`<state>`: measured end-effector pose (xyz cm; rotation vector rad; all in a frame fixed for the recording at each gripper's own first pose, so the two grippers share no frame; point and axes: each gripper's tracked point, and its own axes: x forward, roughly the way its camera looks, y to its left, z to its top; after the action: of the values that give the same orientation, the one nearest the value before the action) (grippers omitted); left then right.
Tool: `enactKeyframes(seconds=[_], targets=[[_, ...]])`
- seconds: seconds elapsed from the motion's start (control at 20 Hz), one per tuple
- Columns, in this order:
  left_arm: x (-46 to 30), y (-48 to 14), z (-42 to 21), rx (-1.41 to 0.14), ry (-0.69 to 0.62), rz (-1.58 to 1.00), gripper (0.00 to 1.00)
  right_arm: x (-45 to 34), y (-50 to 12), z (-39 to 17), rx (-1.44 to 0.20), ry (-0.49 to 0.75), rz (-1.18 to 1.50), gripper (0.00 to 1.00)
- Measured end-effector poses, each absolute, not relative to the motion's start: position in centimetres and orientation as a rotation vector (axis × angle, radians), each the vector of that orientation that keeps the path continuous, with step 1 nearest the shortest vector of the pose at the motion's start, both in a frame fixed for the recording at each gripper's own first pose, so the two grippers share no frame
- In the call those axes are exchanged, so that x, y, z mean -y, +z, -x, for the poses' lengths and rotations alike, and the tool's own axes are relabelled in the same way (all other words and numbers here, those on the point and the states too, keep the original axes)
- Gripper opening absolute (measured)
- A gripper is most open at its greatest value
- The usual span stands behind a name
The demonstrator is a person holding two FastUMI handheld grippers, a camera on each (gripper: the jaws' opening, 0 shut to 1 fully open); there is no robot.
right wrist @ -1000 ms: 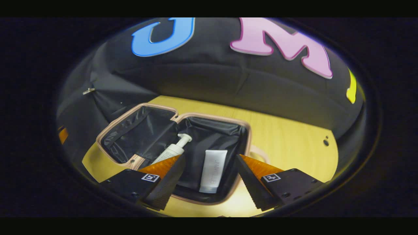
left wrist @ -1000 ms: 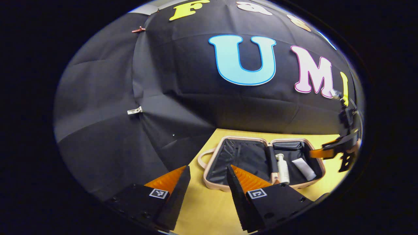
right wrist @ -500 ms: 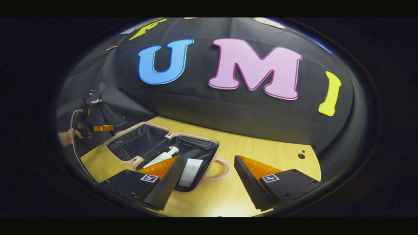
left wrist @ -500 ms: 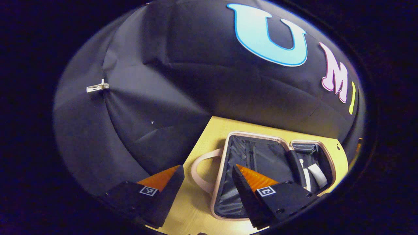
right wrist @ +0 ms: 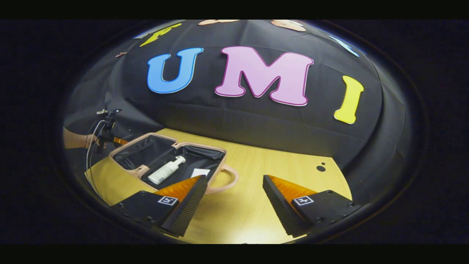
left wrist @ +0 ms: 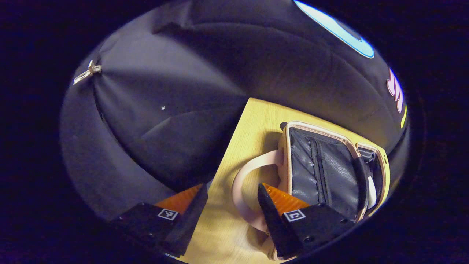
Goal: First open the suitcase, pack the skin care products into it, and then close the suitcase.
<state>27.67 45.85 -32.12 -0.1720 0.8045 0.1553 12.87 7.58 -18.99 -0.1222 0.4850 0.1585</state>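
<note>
Suitcase (right wrist: 166, 161) lies open on the desk (right wrist: 256, 205) with bottle (right wrist: 166, 171) and tube (right wrist: 200, 172) inside; only closing remains. Both tools, left (left wrist: 231, 205) and right (right wrist: 232, 198), gape empty.

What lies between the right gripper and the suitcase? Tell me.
Bare wooden table, as the right gripper view shows. The open right gripper hangs apart from the open suitcase, whose handle points toward it.

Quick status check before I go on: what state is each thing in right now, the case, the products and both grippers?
suitcase: open, lying flat on the table.
pump bottle: lying on its side inside the suitcase.
white tube: lying inside the suitcase, partly hidden.
left gripper: open, empty, close to the suitcase handle.
right gripper: open, empty, over the table.
</note>
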Motion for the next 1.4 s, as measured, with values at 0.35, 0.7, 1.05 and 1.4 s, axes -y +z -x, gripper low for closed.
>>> enactKeyframes(seconds=[0.35,0.7,1.05,1.4], targets=[[-44.7,-34.5,-28.6,-0.891,0.109,0.191,0.46,-6.3,-20.9,-11.4,-0.516,0.136,0.146,0.98],[-45.2,-31.5,-28.5,-0.828,0.198,0.18,0.19,-4.6,-21.0,-11.2,-0.513,0.092,0.119,0.98],[-41.9,-18.6,-26.5,-0.7,0.222,0.13,0.08,-3.6,-18.9,-11.4,-0.505,0.098,0.072,0.97],[-29.6,1.5,-22.7,-0.541,0.011,0.108,0.08,-0.1,-14.9,-12.3,-0.437,0.075,0.05,0.98]])
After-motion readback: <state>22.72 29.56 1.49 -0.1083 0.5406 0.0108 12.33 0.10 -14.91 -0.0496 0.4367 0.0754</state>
